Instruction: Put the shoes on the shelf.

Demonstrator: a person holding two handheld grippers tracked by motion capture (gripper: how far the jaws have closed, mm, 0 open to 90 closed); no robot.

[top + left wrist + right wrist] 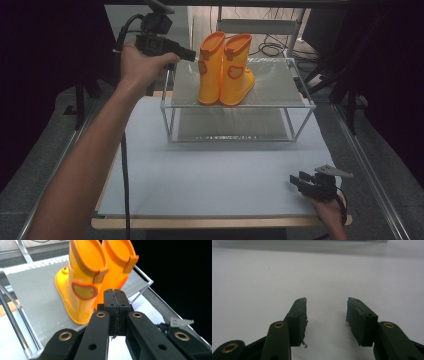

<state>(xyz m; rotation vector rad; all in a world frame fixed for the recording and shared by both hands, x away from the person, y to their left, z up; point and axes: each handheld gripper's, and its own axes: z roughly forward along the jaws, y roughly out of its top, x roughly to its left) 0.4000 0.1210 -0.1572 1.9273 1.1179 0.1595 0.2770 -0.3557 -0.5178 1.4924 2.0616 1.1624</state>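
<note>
a pair of orange boots (225,70) is seen standing upright on the top shelf of a wire-framed rack (300,102) on the worktop (210,175). the left hand-held gripper (192,54) is held just beside the boots' cuffs, its jaws pressed together on nothing. the right hand-held gripper (296,181) is rested on the worktop's near right corner, well apart from the boots, its jaws spread and empty.
</note>
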